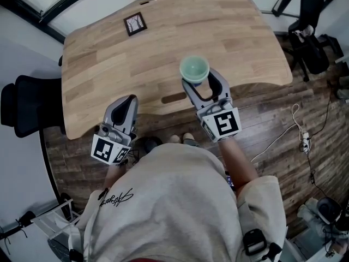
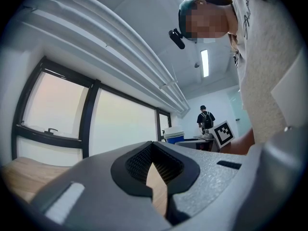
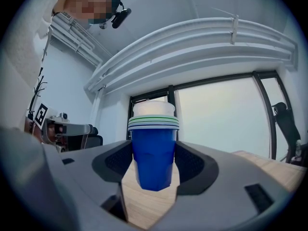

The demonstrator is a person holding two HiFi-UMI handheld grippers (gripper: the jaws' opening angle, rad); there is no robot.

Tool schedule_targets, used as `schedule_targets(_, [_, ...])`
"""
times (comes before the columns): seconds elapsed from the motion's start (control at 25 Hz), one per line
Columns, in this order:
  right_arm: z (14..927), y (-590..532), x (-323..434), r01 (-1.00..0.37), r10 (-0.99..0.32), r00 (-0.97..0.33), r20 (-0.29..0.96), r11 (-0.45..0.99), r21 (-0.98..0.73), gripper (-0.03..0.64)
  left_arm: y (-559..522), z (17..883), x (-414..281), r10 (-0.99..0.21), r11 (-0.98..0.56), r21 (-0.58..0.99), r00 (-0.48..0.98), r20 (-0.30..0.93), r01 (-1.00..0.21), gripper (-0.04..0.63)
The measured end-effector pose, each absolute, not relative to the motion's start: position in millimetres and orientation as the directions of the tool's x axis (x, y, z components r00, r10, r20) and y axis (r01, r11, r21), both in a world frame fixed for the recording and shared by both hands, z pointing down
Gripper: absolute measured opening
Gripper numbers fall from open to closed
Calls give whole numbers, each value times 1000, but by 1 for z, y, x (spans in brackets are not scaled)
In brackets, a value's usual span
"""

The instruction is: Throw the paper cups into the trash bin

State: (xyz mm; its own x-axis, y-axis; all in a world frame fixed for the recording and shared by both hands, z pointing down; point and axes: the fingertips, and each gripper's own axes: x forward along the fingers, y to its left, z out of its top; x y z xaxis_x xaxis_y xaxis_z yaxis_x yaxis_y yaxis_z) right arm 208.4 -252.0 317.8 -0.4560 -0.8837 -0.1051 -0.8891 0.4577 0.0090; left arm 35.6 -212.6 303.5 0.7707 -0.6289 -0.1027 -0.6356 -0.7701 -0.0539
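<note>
A stack of nested paper cups (image 1: 194, 70), blue outside with a pale green inside, is held upright above the front edge of the wooden table (image 1: 163, 42). My right gripper (image 1: 199, 81) is shut on it, the jaws pressing both sides of the blue cup stack (image 3: 154, 148) in the right gripper view (image 3: 154, 163). My left gripper (image 1: 127, 103) hovers over the table's front edge to the left, shut and holding nothing. Its jaws meet in the left gripper view (image 2: 155, 163). No trash bin is in view.
A small framed marker card (image 1: 134, 23) lies at the table's far side. A black chair (image 1: 27, 105) stands left of the table, another chair (image 1: 311, 31) at the right. A white cable and power strip (image 1: 302, 138) lie on the wood floor.
</note>
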Motion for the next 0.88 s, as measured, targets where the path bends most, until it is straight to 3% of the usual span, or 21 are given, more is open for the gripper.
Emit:
schedule_targets(0.4, [316,-252,181,-825,-819,-563,-110,566,4,276,-206,298,19,-706,-697,-67,700,-114,-714,2])
schedule_targets(0.88, [315,-252,91,-611,-607,-784,-133,791,-6,276,-165,303,-45,-869,-477,-67,482,-114,-876,2])
